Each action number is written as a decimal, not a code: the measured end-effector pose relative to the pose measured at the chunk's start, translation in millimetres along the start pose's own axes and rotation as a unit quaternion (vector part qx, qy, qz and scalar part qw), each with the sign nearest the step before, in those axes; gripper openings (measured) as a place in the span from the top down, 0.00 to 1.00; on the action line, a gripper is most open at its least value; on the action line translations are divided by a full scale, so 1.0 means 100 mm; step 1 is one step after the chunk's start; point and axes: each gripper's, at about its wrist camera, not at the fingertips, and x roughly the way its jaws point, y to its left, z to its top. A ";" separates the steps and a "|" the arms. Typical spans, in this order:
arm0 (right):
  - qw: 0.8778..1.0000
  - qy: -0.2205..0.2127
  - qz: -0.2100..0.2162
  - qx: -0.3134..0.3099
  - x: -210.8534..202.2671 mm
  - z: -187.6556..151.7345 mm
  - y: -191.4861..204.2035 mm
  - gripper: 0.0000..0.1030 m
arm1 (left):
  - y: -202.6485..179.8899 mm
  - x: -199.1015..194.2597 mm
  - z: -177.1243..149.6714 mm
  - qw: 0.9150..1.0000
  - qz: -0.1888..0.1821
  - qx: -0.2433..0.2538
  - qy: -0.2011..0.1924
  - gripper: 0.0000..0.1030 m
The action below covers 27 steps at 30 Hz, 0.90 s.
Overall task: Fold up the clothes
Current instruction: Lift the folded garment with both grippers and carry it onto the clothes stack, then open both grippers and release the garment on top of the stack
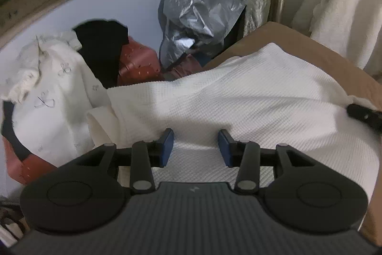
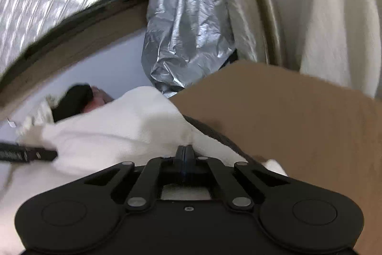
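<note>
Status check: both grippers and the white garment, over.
Right gripper shut on white waffle-knit garment edge. Left gripper open over garment, pads not pressing. Garment draped on brown surface. Laundry pile to the left, not blocking.

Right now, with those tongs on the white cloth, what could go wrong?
1. The right tongs pinch only a small bit of the white cloth, so it may slip free.
2. The left tongs stand open over the cloth; pulling now could leave that side behind.
3. The cloth might drag the laundry pile beside it.
</note>
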 end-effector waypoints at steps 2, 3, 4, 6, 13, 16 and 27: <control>1.000 -0.019 -0.003 0.010 -0.24 -0.05 -0.08 1.00 | -0.09 -0.12 -0.03 0.999 0.028 0.022 -0.015 0.43; 1.000 -0.025 -0.002 0.009 -0.34 -0.07 -0.10 0.88 | -0.13 -0.23 -0.06 0.998 0.042 0.027 -0.023 0.29; 0.999 -0.031 -0.008 -0.001 -0.47 -0.09 -0.08 0.78 | -0.15 -0.37 -0.13 0.997 0.054 0.024 -0.039 0.24; 0.999 -0.043 -0.022 -0.025 -0.73 -0.14 -0.02 0.39 | -0.20 -0.65 -0.34 0.994 0.083 0.005 -0.073 0.09; 0.997 -0.038 0.026 -0.062 -1.91 -0.72 -0.11 0.37 | -0.38 -1.45 -1.38 0.987 0.091 -0.107 -0.081 0.06; 0.996 -0.037 0.036 -0.067 -2.27 -0.93 -0.16 0.34 | -0.47 -1.82 -1.76 0.985 0.036 -0.152 -0.074 0.03; 0.995 -0.002 -0.010 -0.097 -3.10 -1.49 0.01 0.34 | -1.11 -2.70 -2.47 0.989 0.024 -0.123 -0.074 0.00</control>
